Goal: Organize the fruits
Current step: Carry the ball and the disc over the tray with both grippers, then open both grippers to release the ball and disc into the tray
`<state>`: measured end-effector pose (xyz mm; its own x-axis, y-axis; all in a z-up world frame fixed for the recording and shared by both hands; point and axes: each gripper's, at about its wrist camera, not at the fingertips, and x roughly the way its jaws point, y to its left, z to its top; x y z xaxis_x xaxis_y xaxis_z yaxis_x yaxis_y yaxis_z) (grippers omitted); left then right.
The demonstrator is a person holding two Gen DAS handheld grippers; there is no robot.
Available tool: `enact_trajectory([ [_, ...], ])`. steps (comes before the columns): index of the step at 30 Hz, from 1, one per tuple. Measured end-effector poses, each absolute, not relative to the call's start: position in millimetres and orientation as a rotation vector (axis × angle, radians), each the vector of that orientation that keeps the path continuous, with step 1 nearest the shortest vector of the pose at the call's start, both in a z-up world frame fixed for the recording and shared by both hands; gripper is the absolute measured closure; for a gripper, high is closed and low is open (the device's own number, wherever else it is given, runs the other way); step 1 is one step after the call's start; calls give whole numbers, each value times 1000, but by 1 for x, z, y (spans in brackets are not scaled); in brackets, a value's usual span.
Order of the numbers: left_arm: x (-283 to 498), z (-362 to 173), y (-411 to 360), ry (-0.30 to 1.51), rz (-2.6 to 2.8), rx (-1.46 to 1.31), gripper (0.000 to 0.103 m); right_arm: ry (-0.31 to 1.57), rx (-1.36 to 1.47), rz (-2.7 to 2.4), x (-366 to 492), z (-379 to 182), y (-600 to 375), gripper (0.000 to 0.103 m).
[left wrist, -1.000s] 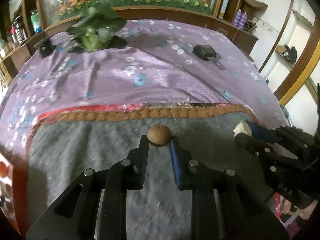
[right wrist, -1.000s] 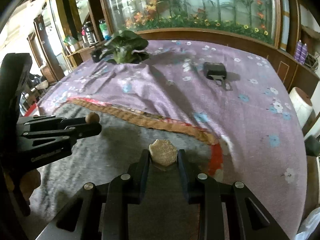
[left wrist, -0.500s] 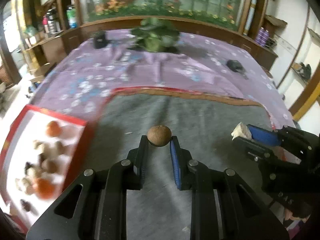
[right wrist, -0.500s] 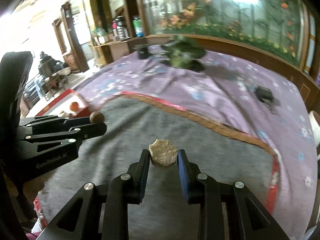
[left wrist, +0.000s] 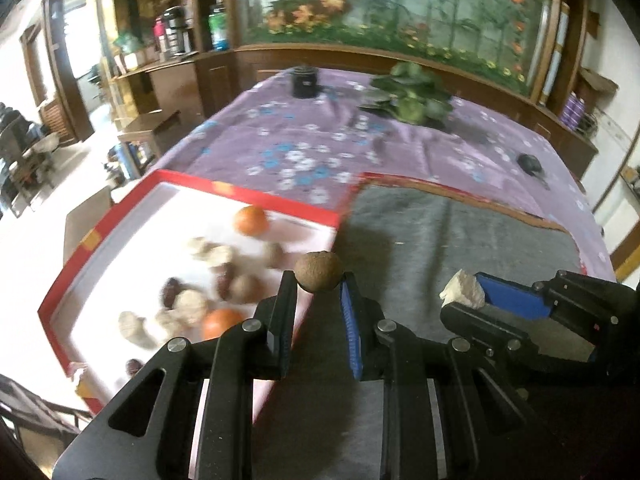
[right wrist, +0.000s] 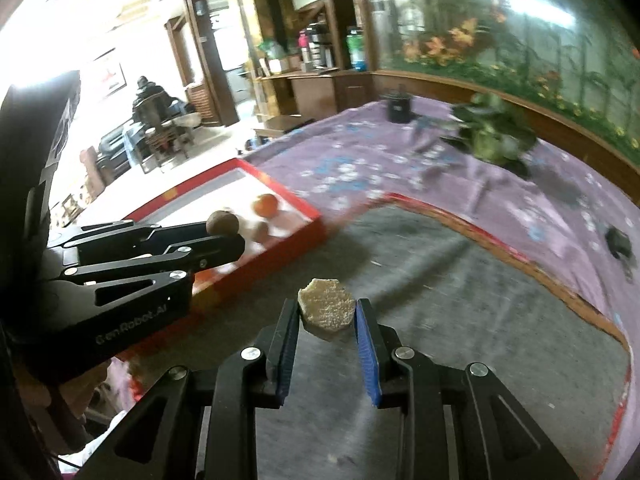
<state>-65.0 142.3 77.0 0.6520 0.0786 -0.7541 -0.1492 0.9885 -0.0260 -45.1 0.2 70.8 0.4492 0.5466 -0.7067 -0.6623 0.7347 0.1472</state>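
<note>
Both views have swung leftward. The red-rimmed tray [left wrist: 120,236] of fruit, unseen a second ago, now fills the left wrist view's lower left and sits at middle left of the right wrist view. The leafy plant [left wrist: 408,98] has slid to upper right.

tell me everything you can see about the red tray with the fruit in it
The red tray is a shallow rectangular box with low red walls and a white inside, cardboard by its look. It sits on the purple flowered cloth, one corner at the grey mat. Inside lie two orange fruits, several pale beige pieces and a few dark reddish ones, blurred and loosely heaped. Neither claw touches it; the left claw holds a brown round fruit in front of its near edge.
</note>
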Motion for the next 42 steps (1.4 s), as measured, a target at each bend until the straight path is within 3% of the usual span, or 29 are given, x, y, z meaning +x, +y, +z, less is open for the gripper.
enact_trajectory([
  [17,-77,58,268,887,350,-231,82,862,-274,940,-49,59,123,76],
  [31,-51,50,291,891,381,-294,82,872,-314,1063,-75,58,152,76],
  [42,-38,29,293,968,409,-288,82,913,-343,1088,-84,24,176,76],
])
